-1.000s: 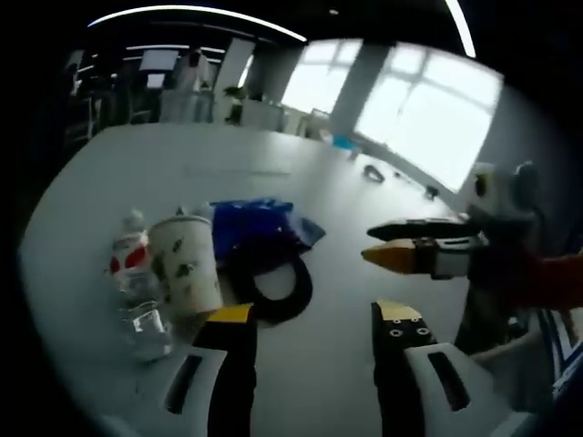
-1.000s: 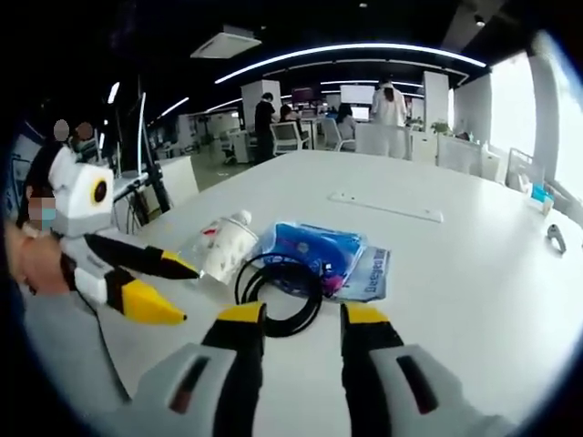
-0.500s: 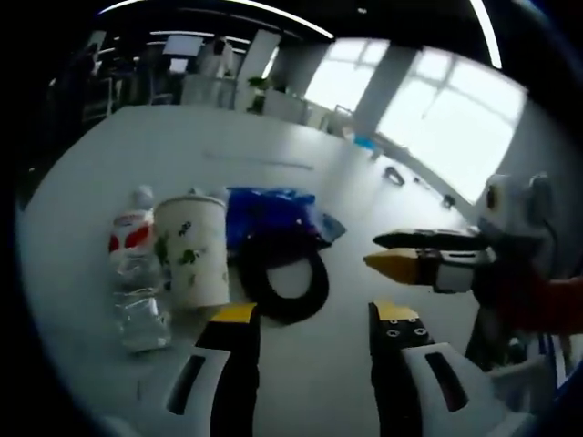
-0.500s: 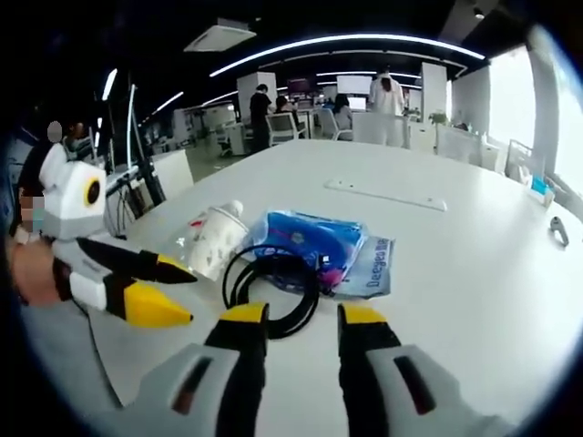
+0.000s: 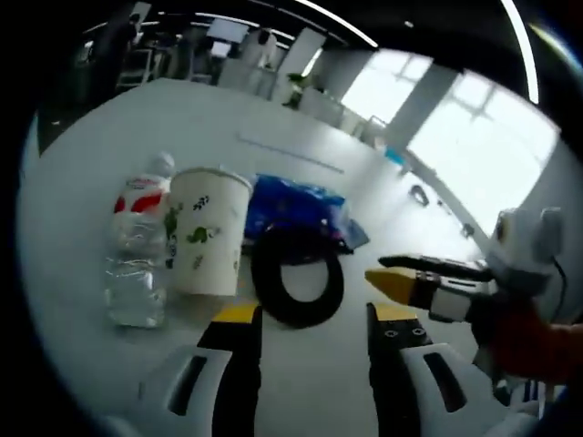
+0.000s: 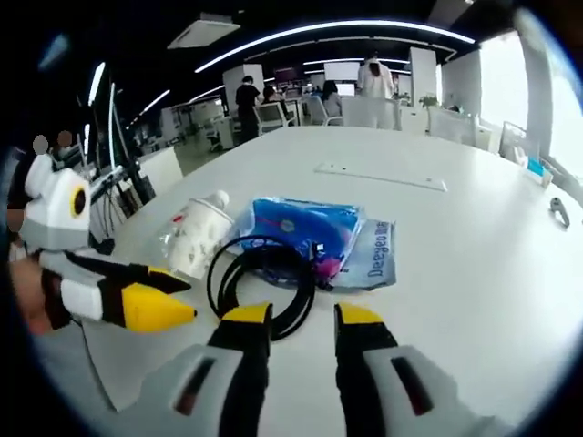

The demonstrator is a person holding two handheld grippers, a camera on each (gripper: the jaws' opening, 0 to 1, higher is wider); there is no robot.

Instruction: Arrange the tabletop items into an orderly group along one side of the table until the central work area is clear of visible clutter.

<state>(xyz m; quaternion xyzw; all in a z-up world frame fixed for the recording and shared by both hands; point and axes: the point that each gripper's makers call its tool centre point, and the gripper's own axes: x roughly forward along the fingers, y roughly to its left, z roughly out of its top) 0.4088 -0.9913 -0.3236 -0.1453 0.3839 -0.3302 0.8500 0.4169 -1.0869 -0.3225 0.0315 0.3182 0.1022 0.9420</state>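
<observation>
Open office: bright windows [image 5: 455, 137], ceiling light strips [image 6: 337, 32], desks.

The tabletop [image 5: 82, 173] held one plastic bottle [image 5: 137, 250], one paper cup [image 5: 208, 232], one coil of black cable [image 5: 298, 289] and two blue packets [image 6: 301, 223], one overlapping the other.

White leaf-printed cup [image 5: 209, 232], black cable coil [image 5: 297, 284], blue packet [image 6: 305, 228]

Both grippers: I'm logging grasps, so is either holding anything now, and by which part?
Nothing is held. The left gripper and right gripper are open with bare fingers, short of the black cable coil.
</observation>
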